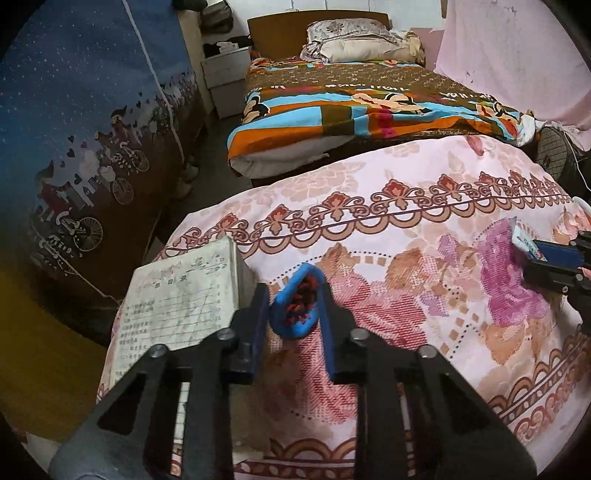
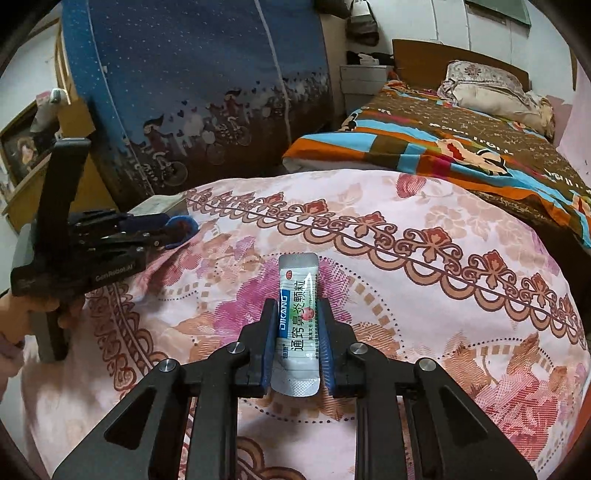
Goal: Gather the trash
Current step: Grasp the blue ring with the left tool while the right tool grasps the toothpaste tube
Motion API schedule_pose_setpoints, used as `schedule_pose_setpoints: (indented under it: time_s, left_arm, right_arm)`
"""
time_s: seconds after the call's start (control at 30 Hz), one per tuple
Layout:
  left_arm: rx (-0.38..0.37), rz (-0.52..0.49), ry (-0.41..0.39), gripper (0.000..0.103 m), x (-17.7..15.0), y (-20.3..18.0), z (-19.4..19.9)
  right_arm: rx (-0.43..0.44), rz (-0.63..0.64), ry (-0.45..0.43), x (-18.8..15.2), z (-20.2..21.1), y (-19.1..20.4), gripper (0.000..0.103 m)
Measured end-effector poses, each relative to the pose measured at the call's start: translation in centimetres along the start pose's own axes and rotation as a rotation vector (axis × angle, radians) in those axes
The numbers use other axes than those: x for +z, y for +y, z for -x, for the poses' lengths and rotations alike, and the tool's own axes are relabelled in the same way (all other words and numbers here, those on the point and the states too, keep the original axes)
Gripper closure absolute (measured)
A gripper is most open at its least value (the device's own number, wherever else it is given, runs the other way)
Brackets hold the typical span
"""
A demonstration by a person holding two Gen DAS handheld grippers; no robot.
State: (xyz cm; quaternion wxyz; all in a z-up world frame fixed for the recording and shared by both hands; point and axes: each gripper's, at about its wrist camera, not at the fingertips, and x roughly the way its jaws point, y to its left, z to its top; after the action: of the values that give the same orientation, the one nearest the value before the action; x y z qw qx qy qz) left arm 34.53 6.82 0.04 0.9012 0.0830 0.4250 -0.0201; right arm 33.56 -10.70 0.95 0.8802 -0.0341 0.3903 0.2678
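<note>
A small bedroom in dim indoor light. In the foreground lies a surface covered by a pink floral cloth [image 1: 424, 177] with a red-brown scroll border. Behind it stands a bed [image 1: 332, 107] with a brown wooden headboard [image 1: 280, 33], a bright quilt in orange, blue and brown with cartoon figures, and pale patterned pillows [image 1: 354, 37] near the head. Left of the bed is a white bedside cabinet [image 1: 225, 70] with drawers. On the left hangs a blue curtain [image 2: 192, 74] printed with stars, hearts and bicycles. The floor [image 1: 218, 181] between is dark. The back wall [image 2: 424, 22] is white.
</note>
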Motion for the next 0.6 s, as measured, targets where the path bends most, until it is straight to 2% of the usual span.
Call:
schedule_pose_setpoints:
  time_s: [0.33,0.6]
  left_arm:
    - [-0.028,0.013,-0.02,0.103,-0.3,0.4,0.6]
    - [-0.083,0.093,-0.11,0.103,-0.9,-0.9,4.2]
  right_arm:
    - [0.0,0.005,-0.014,-0.3,0.4,0.0,0.084]
    - [0.008,-0.016,-0.122,-0.6,2.8,-0.3,0.084]
